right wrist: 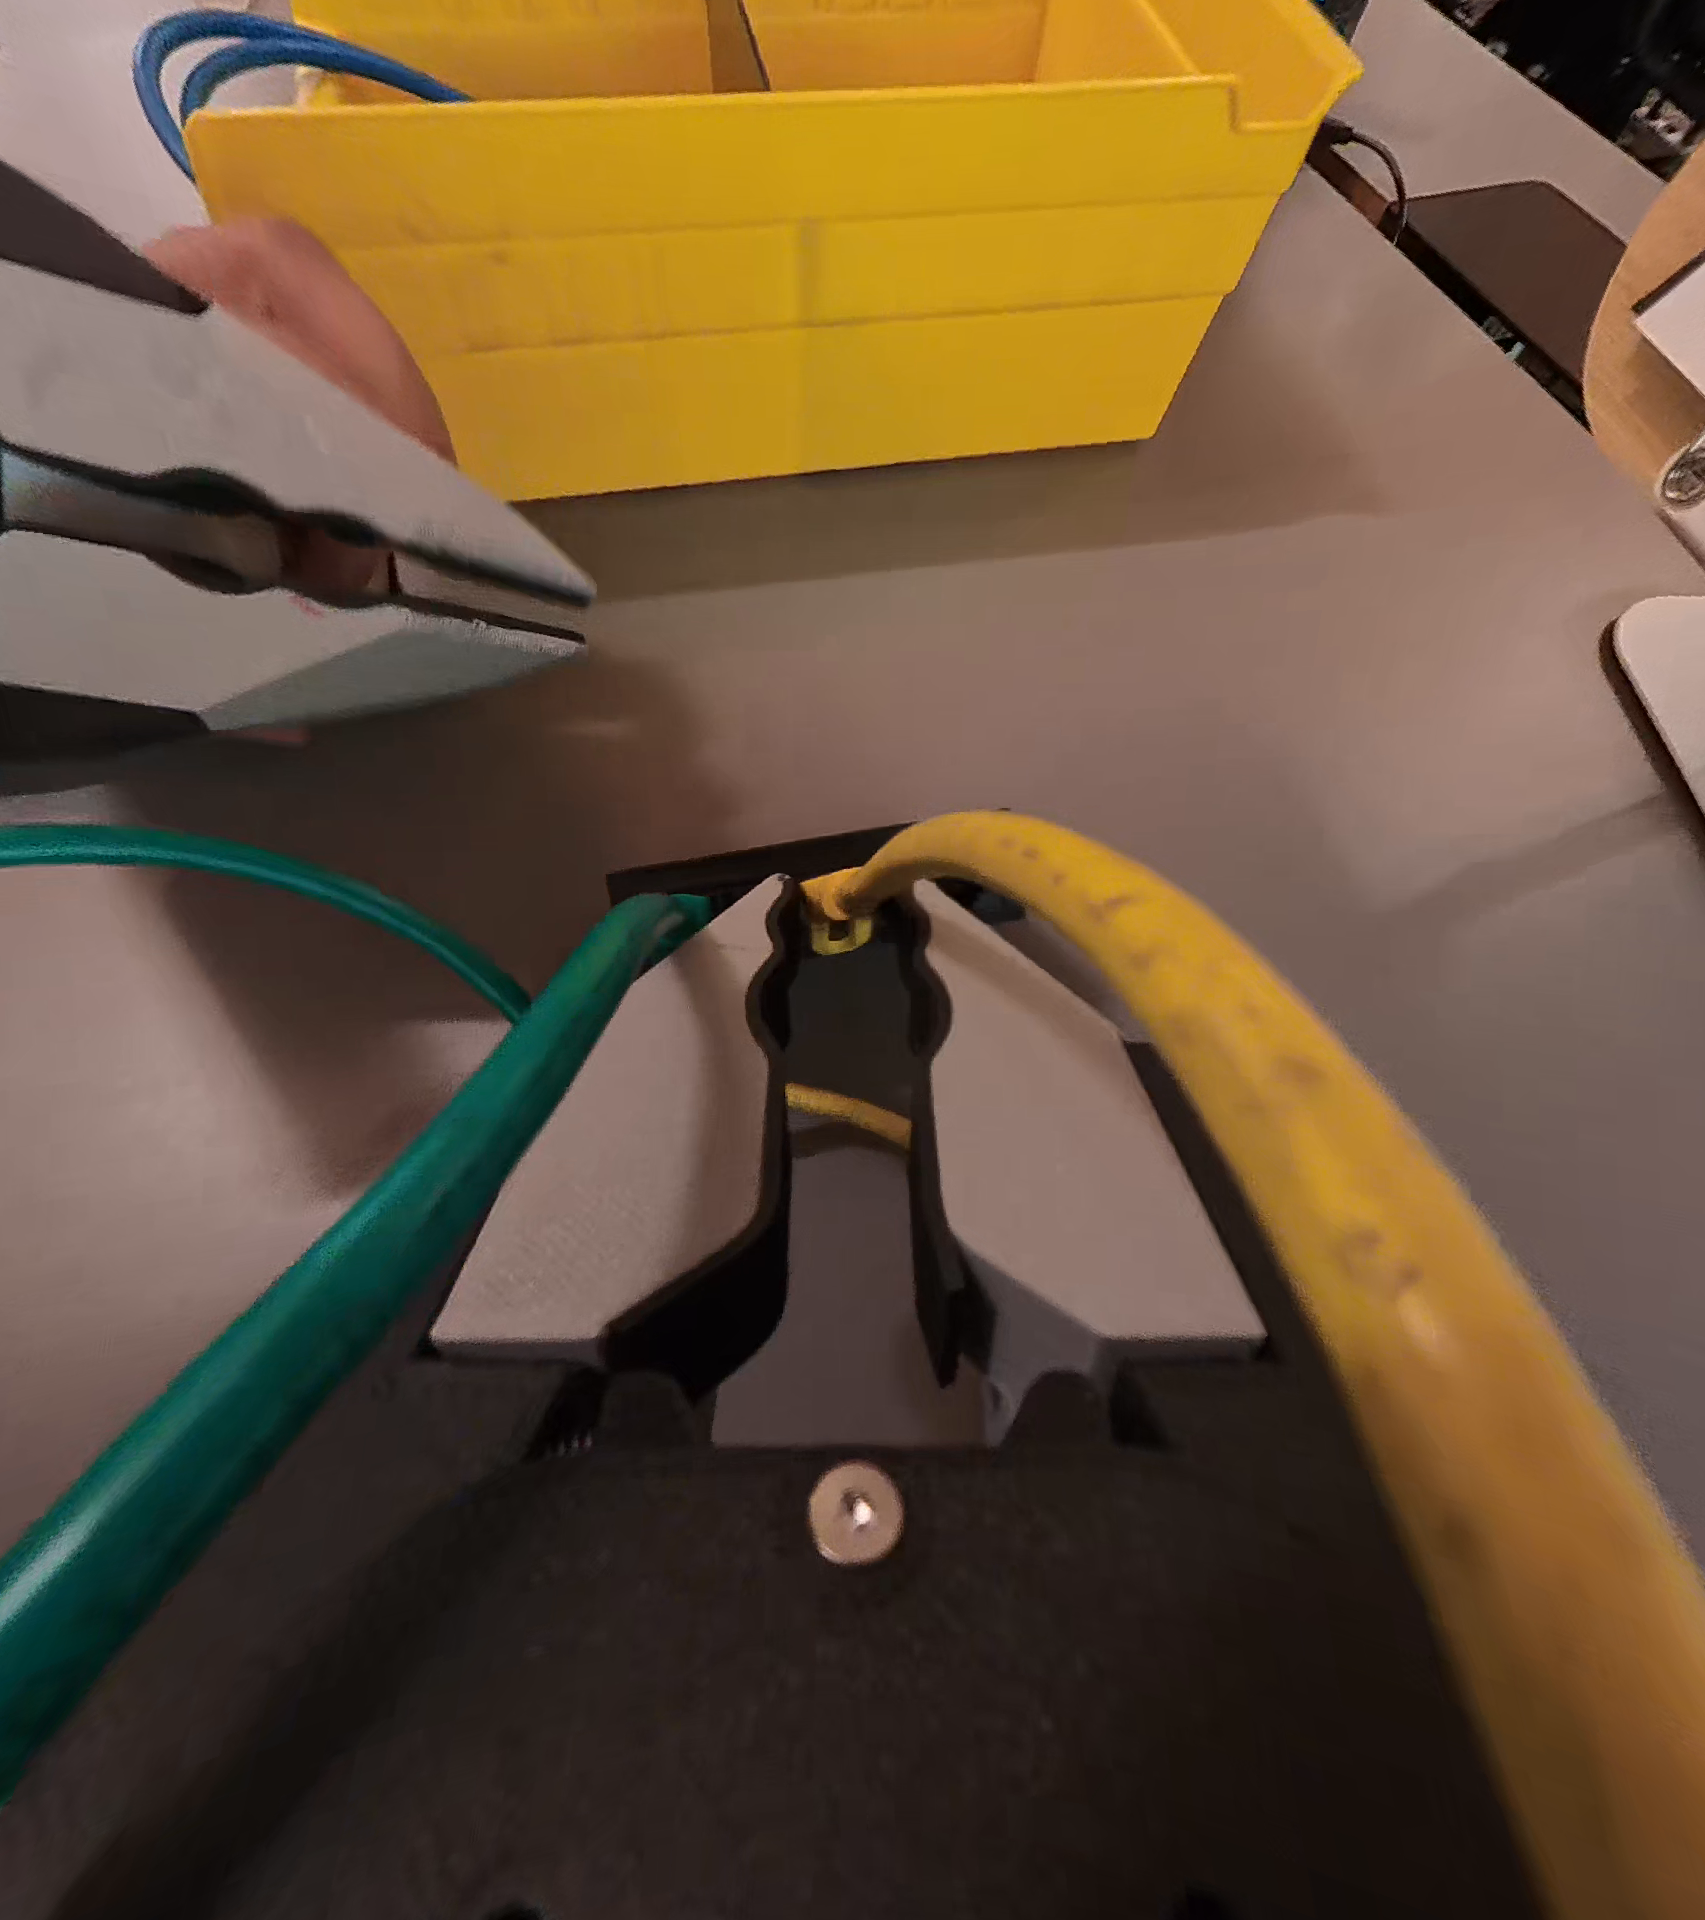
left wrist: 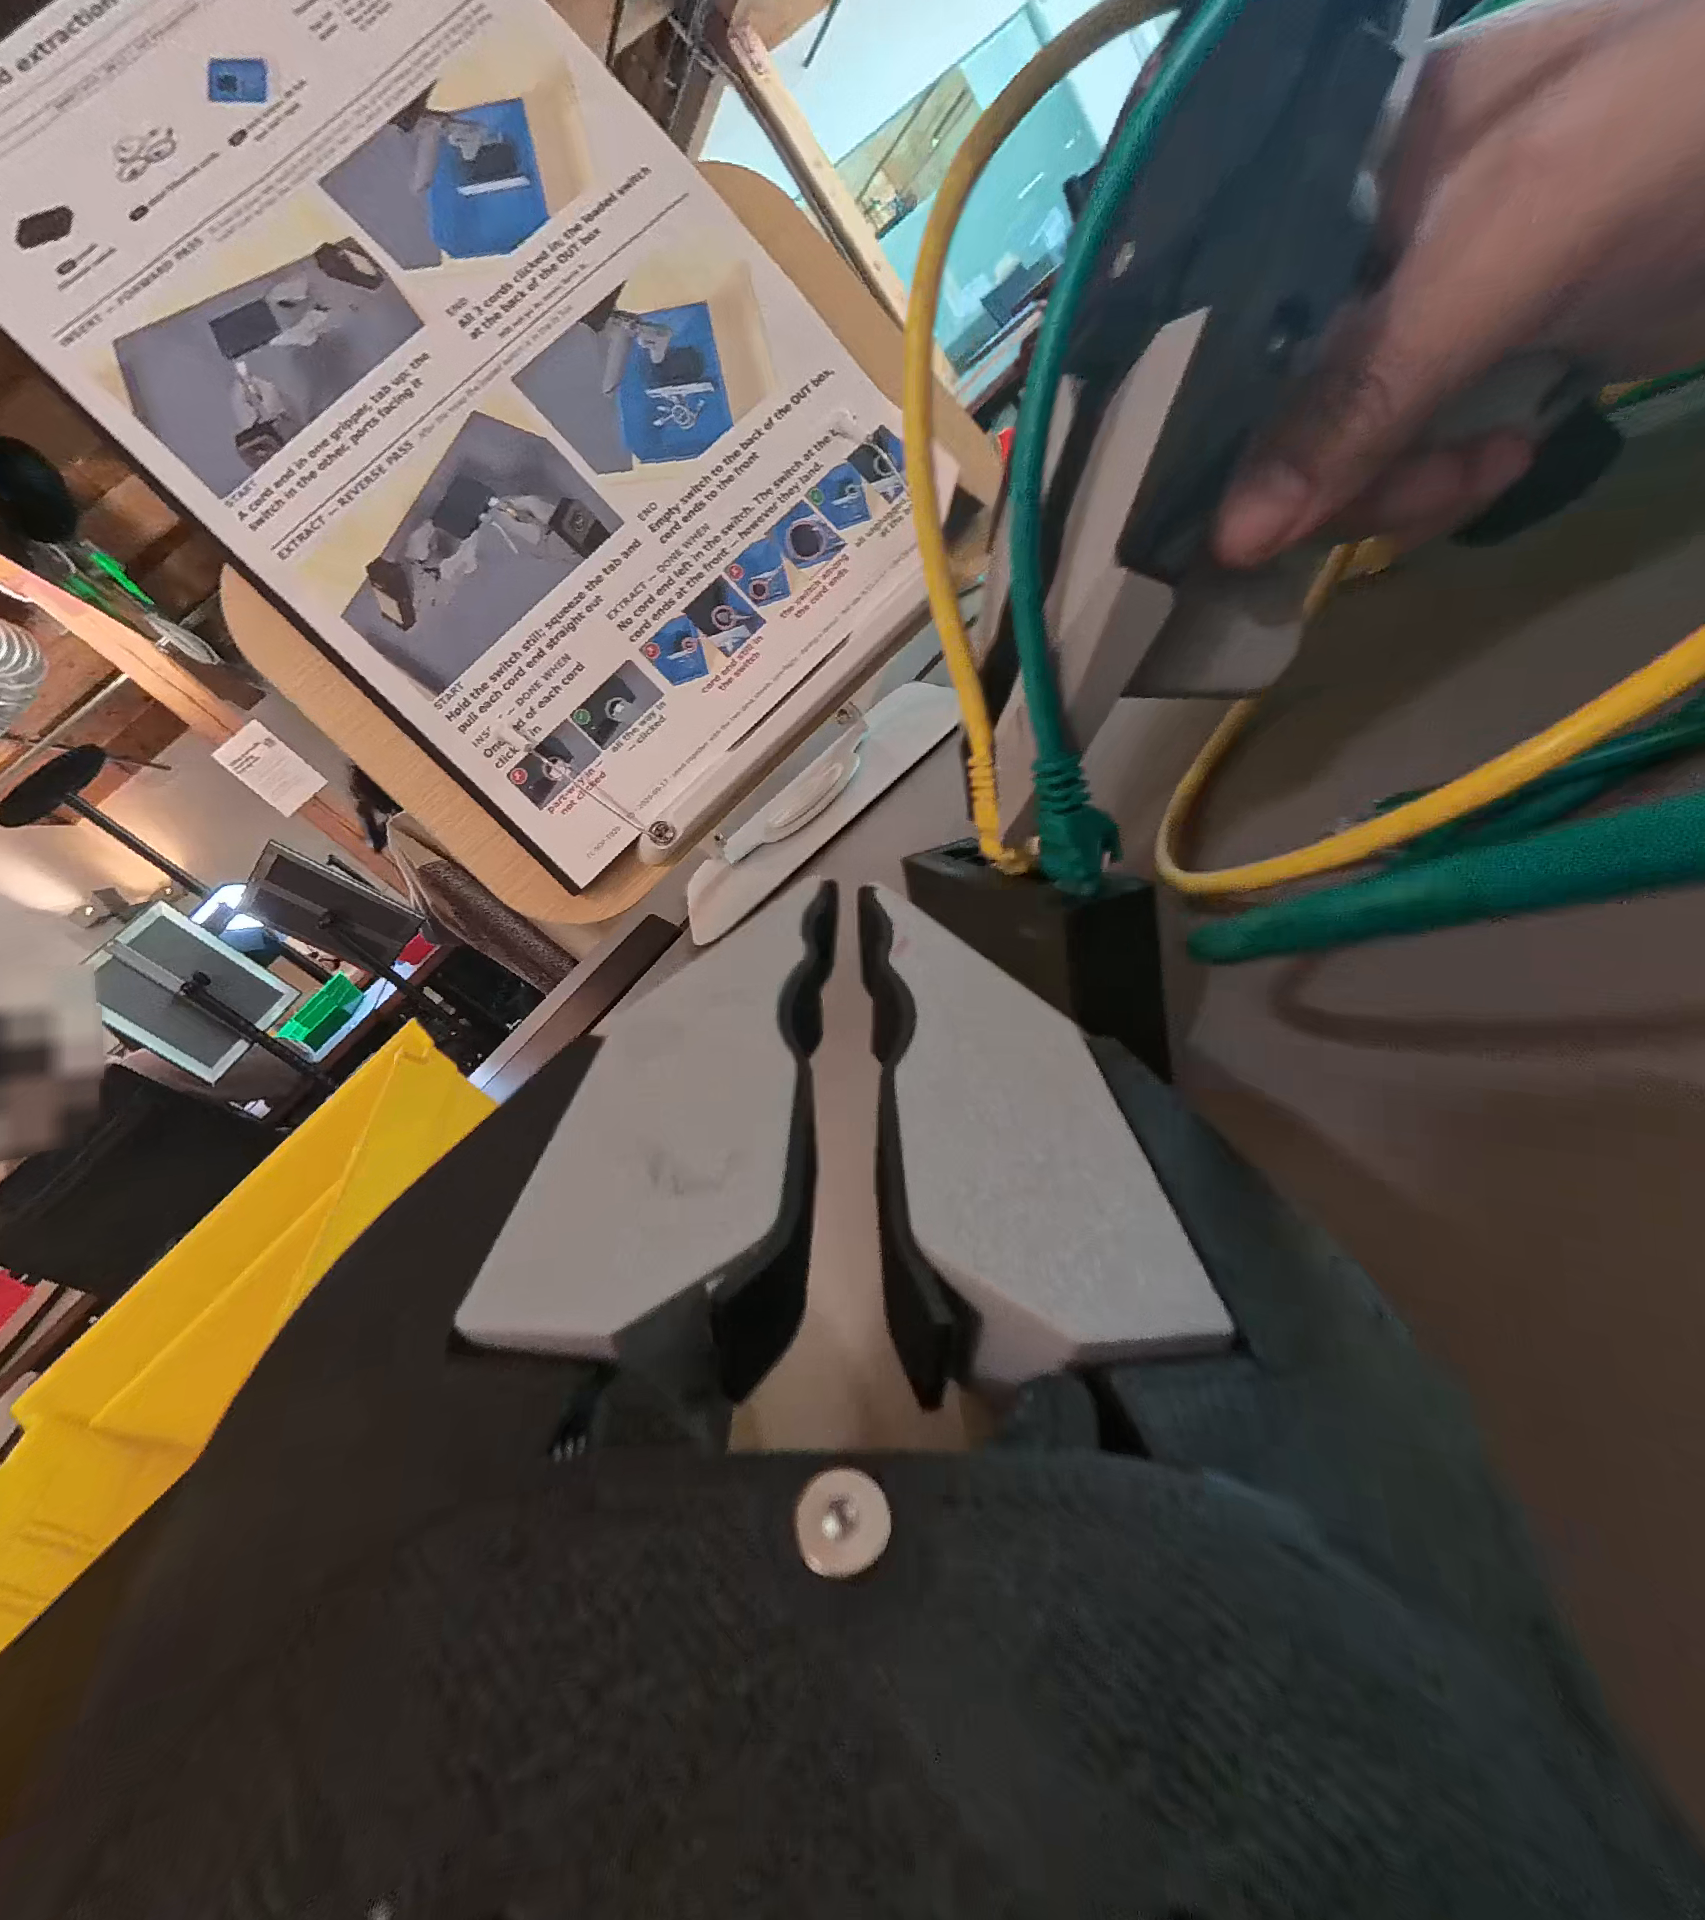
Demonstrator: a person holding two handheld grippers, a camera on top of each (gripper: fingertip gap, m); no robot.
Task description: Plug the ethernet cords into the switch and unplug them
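My right gripper (right wrist: pixel 846 914) pinches the plug of the yellow cord (right wrist: pixel 1243 1091) at the black switch (left wrist: pixel 1035 914), fingers closed on it from above so I can work straight along the port's line. The green cord (left wrist: pixel 1066 821) sits in the next port, its boot upright — I judge both seated, though the ports themselves are hidden. My left gripper (left wrist: pixel 848 914) hovers just beside the switch with fingers pressed nearly together, holding nothing — placed, I think, to brace the box when I pull. The switch stands on the grey table (right wrist: pixel 1243 675), near the yellow bin (right wrist: pixel 723 343), where blue cords (right wrist: pixel 204 73) wait.
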